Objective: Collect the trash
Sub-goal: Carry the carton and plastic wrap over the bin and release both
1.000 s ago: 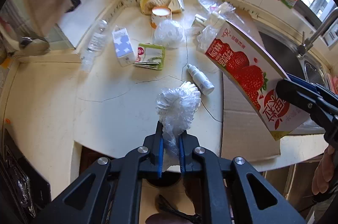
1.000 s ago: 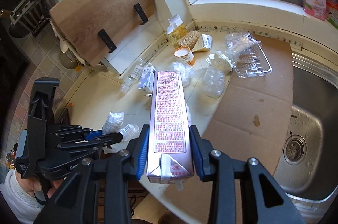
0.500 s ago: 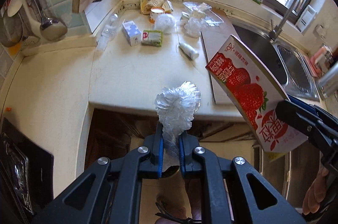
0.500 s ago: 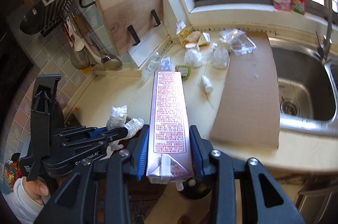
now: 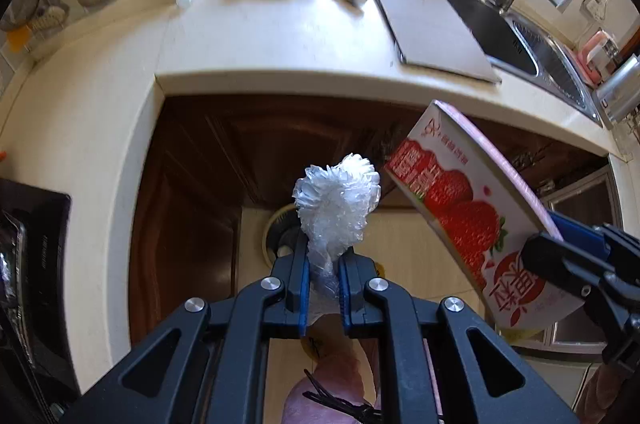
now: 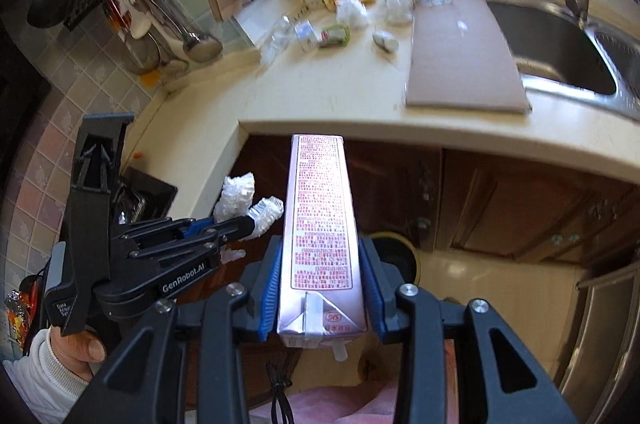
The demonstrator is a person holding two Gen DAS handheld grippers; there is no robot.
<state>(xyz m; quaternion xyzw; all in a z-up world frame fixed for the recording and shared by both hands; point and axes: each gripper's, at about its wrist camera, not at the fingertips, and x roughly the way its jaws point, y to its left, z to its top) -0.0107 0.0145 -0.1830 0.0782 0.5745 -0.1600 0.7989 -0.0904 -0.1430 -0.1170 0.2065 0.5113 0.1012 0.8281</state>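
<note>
Both tongs grip: left gripper (image 5: 323, 274) is clenched on a crumpled plastic bag (image 5: 338, 199), light, soft and slippery, pinched at its neck; right gripper (image 6: 320, 288) clamps a strawberry milk carton (image 6: 320, 224), stiff, likely light, at its lower sides; both hang centre frame, off the countertop edge (image 5: 320, 83), over open floor and a round bin (image 6: 400, 256).

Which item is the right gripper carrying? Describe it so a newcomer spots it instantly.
Start at the cream countertop, then drop in front of the brown cabinet doors below it. There the right gripper is clamped on a tall milk carton. Unlike the crumpled clear plastic in the left gripper beside it, it is rigid, boxy and printed with strawberries.
</note>
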